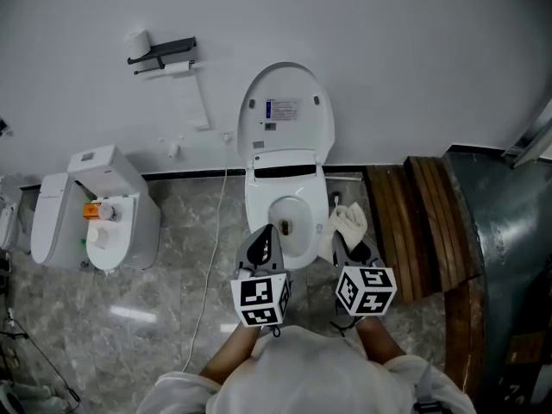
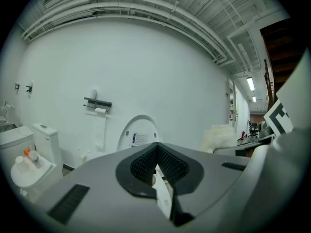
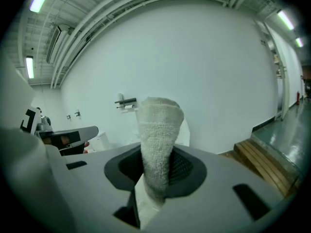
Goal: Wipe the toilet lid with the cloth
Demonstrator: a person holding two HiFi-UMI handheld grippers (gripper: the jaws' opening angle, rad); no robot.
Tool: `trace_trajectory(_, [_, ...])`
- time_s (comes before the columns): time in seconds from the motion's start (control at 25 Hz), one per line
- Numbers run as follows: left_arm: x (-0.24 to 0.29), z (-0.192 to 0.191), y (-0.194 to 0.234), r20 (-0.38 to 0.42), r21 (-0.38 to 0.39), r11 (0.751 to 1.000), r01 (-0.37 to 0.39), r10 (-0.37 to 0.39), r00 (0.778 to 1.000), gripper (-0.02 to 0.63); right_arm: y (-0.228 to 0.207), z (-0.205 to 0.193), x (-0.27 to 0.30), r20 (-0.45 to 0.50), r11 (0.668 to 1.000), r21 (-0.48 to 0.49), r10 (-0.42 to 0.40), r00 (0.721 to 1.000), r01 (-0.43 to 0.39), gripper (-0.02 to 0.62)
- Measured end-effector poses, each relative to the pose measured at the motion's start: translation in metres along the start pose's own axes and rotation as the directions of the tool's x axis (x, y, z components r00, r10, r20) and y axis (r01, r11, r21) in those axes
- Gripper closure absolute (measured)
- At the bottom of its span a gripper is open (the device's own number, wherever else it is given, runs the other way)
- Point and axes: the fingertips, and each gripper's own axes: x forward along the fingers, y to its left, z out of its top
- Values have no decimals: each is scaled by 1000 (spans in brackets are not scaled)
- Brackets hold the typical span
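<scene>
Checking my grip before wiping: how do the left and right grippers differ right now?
The left grey gripper is shut on nothing; the right grey gripper is shut on the white terry cloth. The left gripper points over the open white toilet bowl; the right sits beside its right rim. Both carry marker cubes and face the raised lid.

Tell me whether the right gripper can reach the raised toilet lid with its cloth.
Probably yes: the right gripper clamps the cloth, and nothing stands between it and the toilet lid.
</scene>
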Motion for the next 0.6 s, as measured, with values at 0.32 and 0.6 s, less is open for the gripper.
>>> trace_trajectory(0.32, [77, 19, 26, -11, 40, 998, 41, -41, 999, 604, 0, 29, 74, 2, 999, 38, -7, 1000, 6, 499])
trace_trajectory(0.6, [133, 32, 35, -29, 45, 997, 55, -53, 998, 604, -6, 55, 115, 10, 999, 44, -3, 1000, 2, 499])
